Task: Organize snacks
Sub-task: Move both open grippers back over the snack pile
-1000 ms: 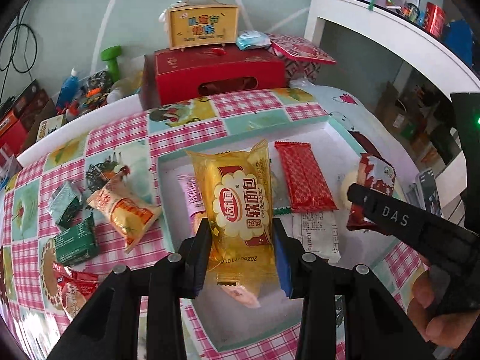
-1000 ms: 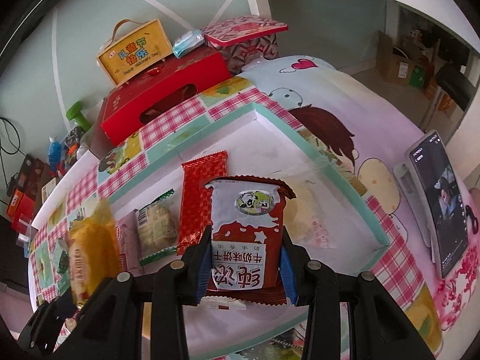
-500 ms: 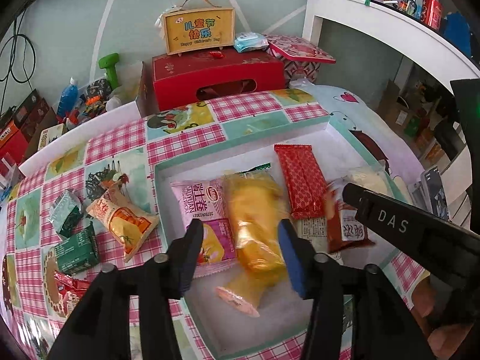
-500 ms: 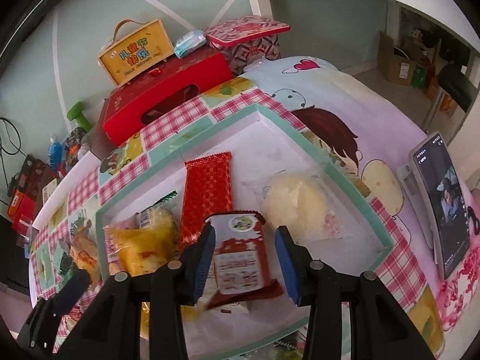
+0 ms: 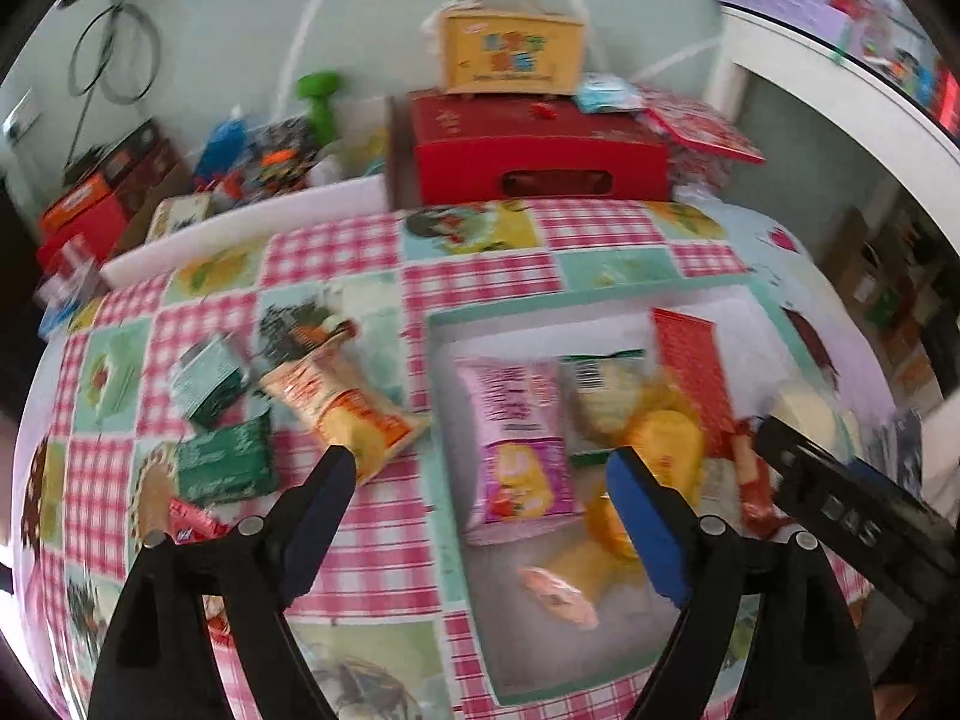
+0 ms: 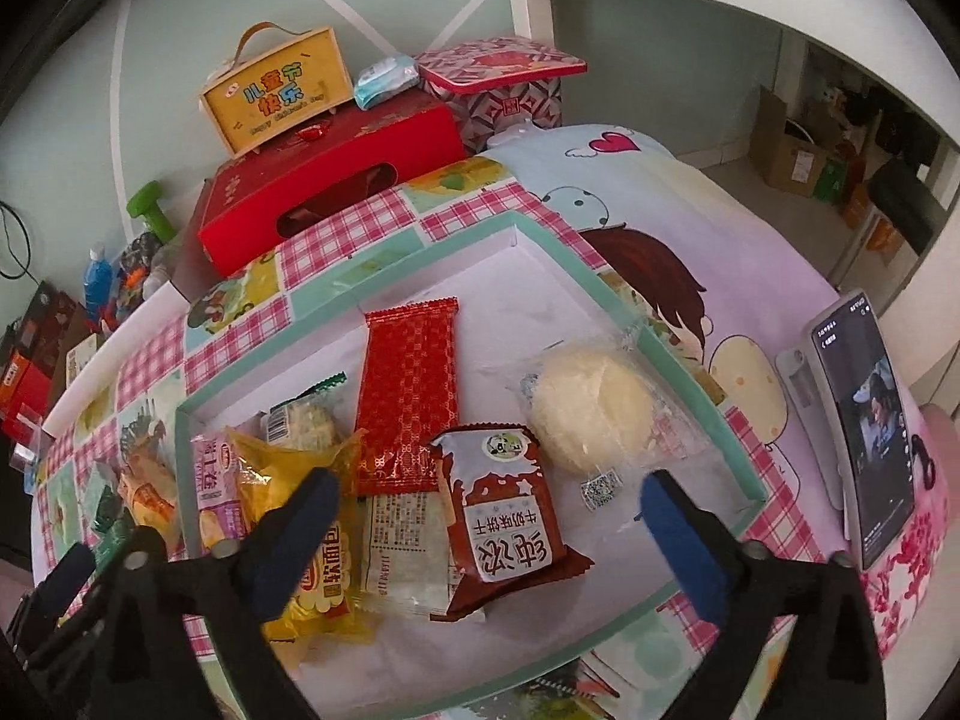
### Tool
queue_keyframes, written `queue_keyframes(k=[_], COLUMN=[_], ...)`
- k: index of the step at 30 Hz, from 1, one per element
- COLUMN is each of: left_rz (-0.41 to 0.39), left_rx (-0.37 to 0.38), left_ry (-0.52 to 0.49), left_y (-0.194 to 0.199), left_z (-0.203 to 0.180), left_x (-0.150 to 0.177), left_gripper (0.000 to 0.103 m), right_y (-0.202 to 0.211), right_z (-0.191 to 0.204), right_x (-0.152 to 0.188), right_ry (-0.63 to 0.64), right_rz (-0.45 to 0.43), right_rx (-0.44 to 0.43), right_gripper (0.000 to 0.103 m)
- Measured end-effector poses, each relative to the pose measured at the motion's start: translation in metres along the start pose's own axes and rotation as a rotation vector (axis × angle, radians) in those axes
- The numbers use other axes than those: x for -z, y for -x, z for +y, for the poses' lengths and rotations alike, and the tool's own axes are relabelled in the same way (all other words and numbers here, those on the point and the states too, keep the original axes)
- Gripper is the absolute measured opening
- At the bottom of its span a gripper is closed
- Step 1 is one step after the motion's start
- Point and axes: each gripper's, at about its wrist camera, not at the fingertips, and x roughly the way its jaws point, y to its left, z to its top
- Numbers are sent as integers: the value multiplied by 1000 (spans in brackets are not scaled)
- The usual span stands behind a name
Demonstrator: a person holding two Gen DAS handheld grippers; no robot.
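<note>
Snacks lie in two groups: most sit side by side inside the shallow white tray [image 6: 600,294] with the teal rim, and a few are loose on the checked tablecloth [image 5: 486,276] to its left. In the tray, from left to right, I see a pink chip packet [image 6: 211,483], a yellow soft-bread packet [image 6: 312,540], a green-edged cake wrapper [image 6: 303,420], a long red wafer bar [image 6: 408,396], a red-and-white milk biscuit packet [image 6: 510,516] and a clear-wrapped round pastry [image 6: 591,408]. They lie flat and roughly parallel, which I judge is to keep each one visible in a row, though the yellow packet overlaps its neighbours.

My right gripper [image 6: 486,516] hangs over the biscuit packet with fingers wide apart, gripping nothing; the packet rests on the tray floor between them. My left gripper [image 5: 480,498] is likewise spread and empty, straddling the tray's left rim above the pink packet; that view is smeared by motion.

Outside the tray, an orange snack bag [image 5: 342,408], two green packets [image 5: 225,462] and a red wrapper [image 5: 192,522] lie near the left fingers. I judge those are next, being the only snacks not yet in the tray.
</note>
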Motion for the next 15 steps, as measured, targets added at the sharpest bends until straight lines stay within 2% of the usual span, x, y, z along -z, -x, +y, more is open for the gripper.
queue_keyframes(k=[3,8,15], left_rz=[34,81,112], left_rx=[-33,-41,-25], left_ry=[64,121,131], left_y=[-10,-19,-20], left_z=[12,28,35], left_x=[1,4,6], left_gripper=[99,100,100], right_y=[1,6,13], right_z=[3,13,25], right_x=[0,1,5], right_ry=[8,35,77], right_rz=[-6,-20,-20], right_rx=[5,0,34], right_gripper=[103,103,103])
